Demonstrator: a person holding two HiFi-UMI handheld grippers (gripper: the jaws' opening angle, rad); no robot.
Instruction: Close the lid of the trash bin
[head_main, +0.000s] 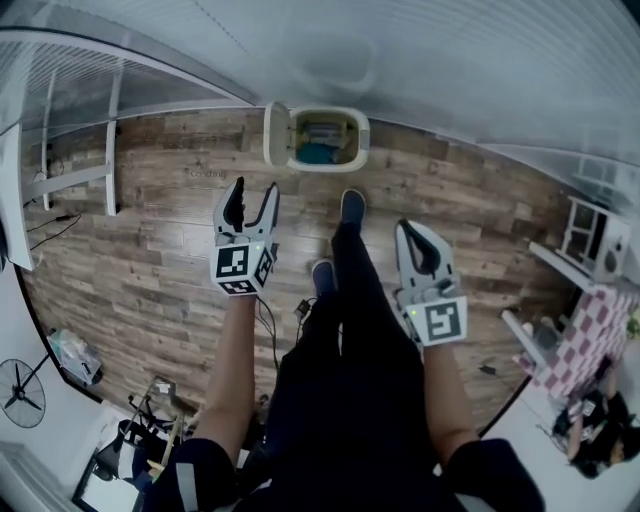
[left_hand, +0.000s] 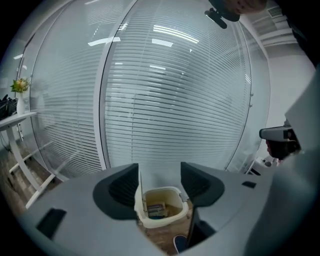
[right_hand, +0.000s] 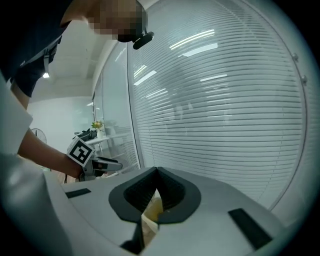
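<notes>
Since the trash bin (head_main: 362, 138) stands wide open, the task looks not yet begun: the lid (head_main: 276, 133) is upright at the bin's left edge and nothing touches it. What is left, as I judge it, is to reach the bin, tip the lid over the opening and press it flat.

The bin is a cream, rounded box on the wooden floor (head_main: 150, 250), close against the wall of slatted blinds (left_hand: 175, 100) behind it. Inside it lie a few bits of rubbish, one of them bluish.

The left claw (head_main: 252, 192) is spread wide with nothing in it. It hangs short of the bin, and its own view frames the bin between the jaws. The right claw (head_main: 412, 235) is pressed together on nothing, farther from the bin and to its right.
</notes>
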